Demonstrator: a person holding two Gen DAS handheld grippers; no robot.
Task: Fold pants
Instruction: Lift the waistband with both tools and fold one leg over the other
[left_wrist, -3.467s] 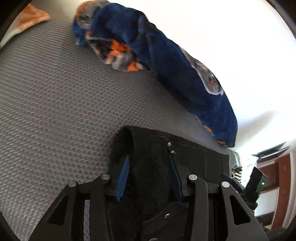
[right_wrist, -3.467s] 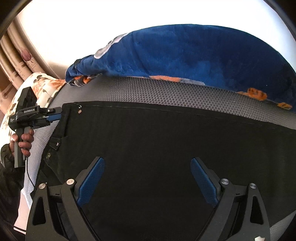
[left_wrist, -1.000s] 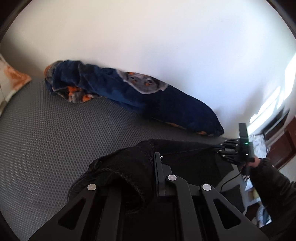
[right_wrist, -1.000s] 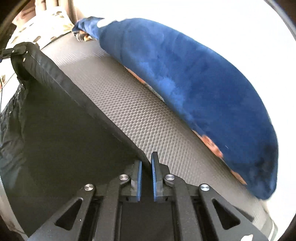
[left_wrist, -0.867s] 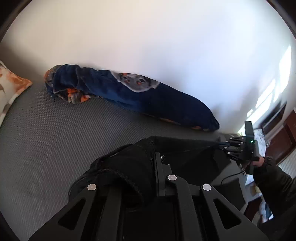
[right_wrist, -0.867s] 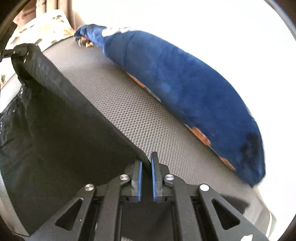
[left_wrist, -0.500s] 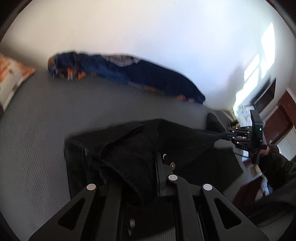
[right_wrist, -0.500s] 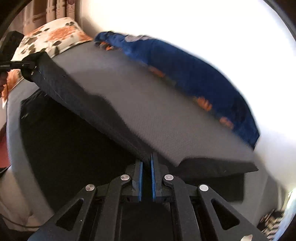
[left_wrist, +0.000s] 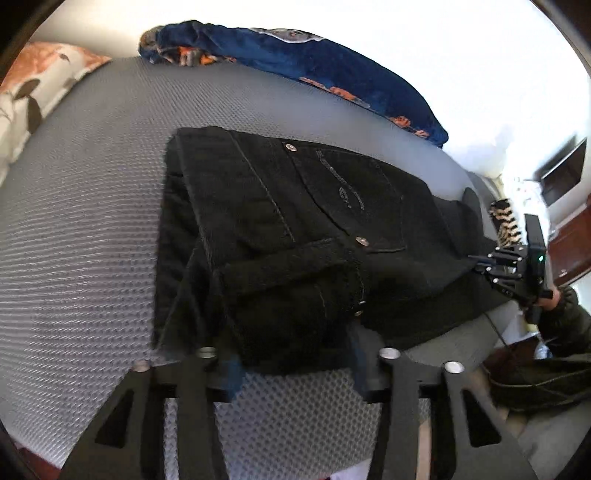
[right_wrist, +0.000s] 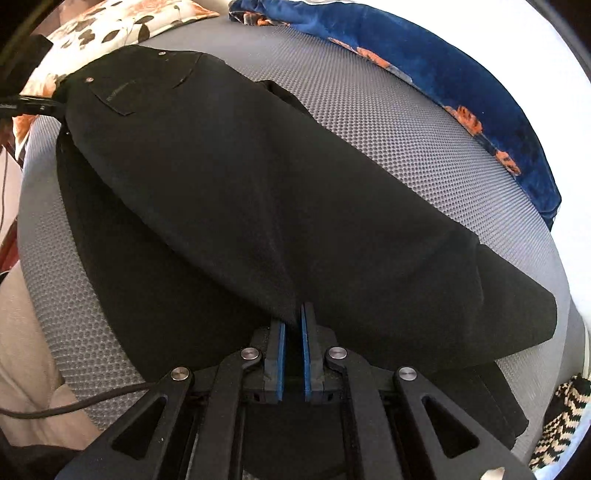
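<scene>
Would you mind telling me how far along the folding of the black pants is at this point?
Done: the black pants lie folded lengthwise on the grey mattress, one leg laid over the other. In hand: the left gripper is opening at the waistband, its pads clear of the cloth, while the right gripper is shut on the leg end. Left: probably releasing that end and folding the pants across.

Blue blanket (left_wrist: 332, 70) blocks far mattress (left_wrist: 81, 221) edge; left side open.

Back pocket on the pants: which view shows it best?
Left wrist view. The back pocket faces the camera with its stitching and rivets clear. The right wrist view shows that pocket small and far off, stitching unreadable, at the waist end of the pants.
</scene>
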